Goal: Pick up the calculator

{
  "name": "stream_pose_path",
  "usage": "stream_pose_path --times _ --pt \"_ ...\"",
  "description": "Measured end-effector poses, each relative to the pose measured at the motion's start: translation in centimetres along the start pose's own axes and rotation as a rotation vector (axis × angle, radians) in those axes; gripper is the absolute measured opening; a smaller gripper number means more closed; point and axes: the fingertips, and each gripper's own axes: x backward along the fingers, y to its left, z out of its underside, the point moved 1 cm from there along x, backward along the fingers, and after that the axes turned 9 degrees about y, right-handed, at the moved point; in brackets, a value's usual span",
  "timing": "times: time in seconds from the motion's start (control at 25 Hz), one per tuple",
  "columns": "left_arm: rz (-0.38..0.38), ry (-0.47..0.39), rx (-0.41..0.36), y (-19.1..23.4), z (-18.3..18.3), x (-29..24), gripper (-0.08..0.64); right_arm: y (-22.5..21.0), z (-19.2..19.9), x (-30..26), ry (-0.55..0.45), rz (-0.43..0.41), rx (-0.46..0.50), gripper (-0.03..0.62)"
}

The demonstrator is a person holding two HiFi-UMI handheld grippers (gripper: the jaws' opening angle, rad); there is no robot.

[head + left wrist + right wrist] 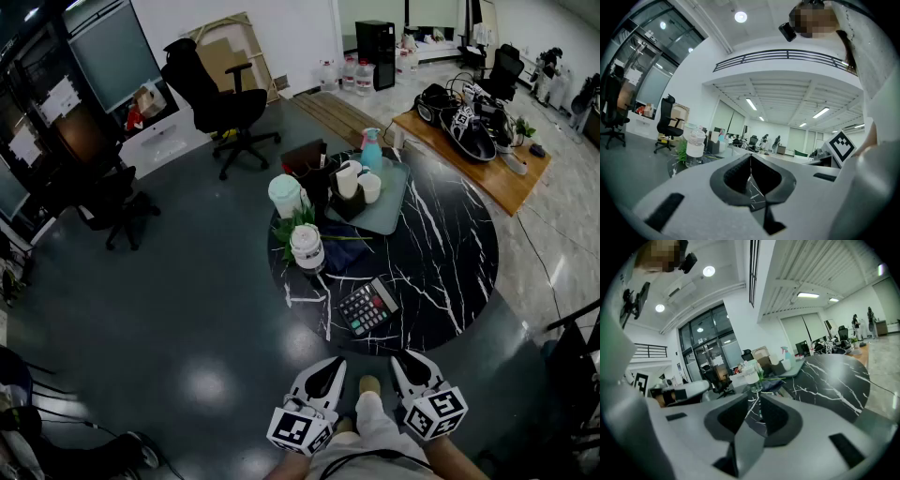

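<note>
A dark calculator point(367, 307) with light keys lies flat near the front edge of the round black marble table point(450, 262). Both grippers hover below that edge, close to the person's body. My left gripper point(330, 364) is shut with nothing in it, its tips meeting in the left gripper view point(751, 159). My right gripper point(405, 362) is shut and empty too, its tips together in the right gripper view point(754, 401). The calculator lies a short way beyond both, between their tips. It shows in neither gripper view.
On the table stand a capped jar point(307, 247), a pale green cup point(285, 196), a plant sprig point(296, 225), a grey tray point(388, 202) with white cups and a blue spray bottle point(371, 150). A black office chair point(220, 98) and a wooden desk point(478, 155) stand beyond.
</note>
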Motion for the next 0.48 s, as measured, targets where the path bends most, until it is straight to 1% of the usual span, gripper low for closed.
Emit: stream_pose_path --times 0.04,0.08,0.24,0.36,0.48 --pt "-0.011 -0.005 -0.001 0.6 -0.4 -0.5 0.008 -0.8 0.1 -0.6 0.03 -0.003 -0.006 0.088" --pt "-0.021 -0.008 -0.002 1.2 -0.8 -1.0 0.008 -1.7 0.1 -1.3 0.058 -0.005 -0.012 0.119" --pt "-0.046 -0.017 0.009 3.4 -1.1 -3.6 0.008 -5.6 -0.3 -4.0 0.141 0.01 -0.06 0.171" --pt "-0.053 -0.014 0.025 4.7 -0.8 -5.7 0.008 -8.6 -0.5 -6.3 0.207 -0.005 -0.159 0.193" --pt "-0.062 -0.008 0.042 6.2 0.1 -7.7 0.008 -11.2 0.1 -8.5 0.286 -0.051 -0.307 0.199"
